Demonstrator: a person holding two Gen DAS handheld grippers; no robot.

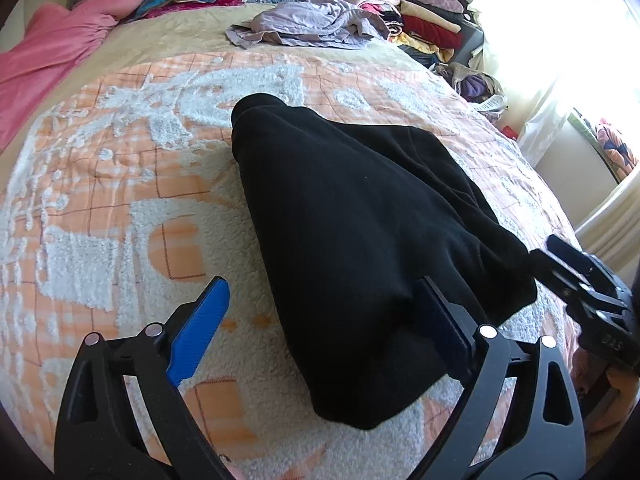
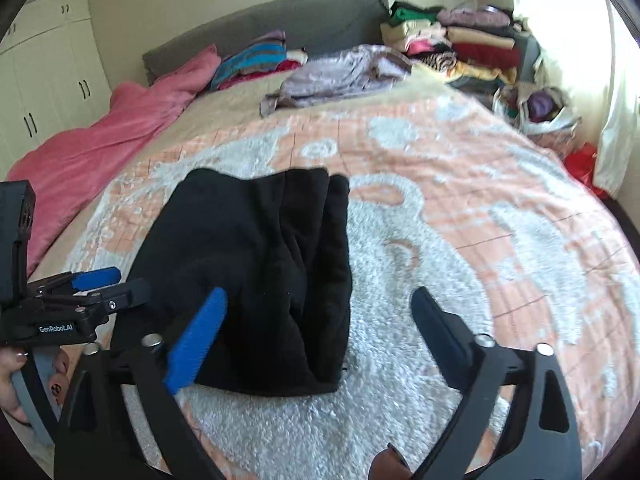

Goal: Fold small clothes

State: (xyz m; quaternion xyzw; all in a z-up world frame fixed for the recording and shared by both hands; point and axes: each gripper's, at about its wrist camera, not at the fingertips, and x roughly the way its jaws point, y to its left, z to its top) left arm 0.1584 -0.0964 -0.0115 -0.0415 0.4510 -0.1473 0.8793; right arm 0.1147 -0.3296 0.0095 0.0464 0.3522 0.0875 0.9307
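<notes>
While the folded black fleece garment (image 1: 360,220) lay on the orange-and-white tufted bedspread (image 1: 120,184), you held both grippers wide.
Left gripper (image 1: 320,328) and right gripper (image 2: 320,332) each straddled a near corner, unclamped, probably readying another fold.

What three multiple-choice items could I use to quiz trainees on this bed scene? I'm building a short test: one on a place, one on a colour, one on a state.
1. Where does the black garment lie?
A. On the patterned blanket
B. On the pink quilt
C. On the stack of folded clothes

2. What colour is the crumpled garment near the headboard?
A. Green
B. Pale lilac
C. Orange

3. How do both grippers stand?
A. Both shut on cloth
B. One open, one shut
C. Both open

Answers: 1 A, the dark cloth rests on the orange-and-white blanket. 2 B, it looks pale lilac in both views. 3 C, the left gripper and the right gripper each show spread fingers, gripping nothing.
</notes>
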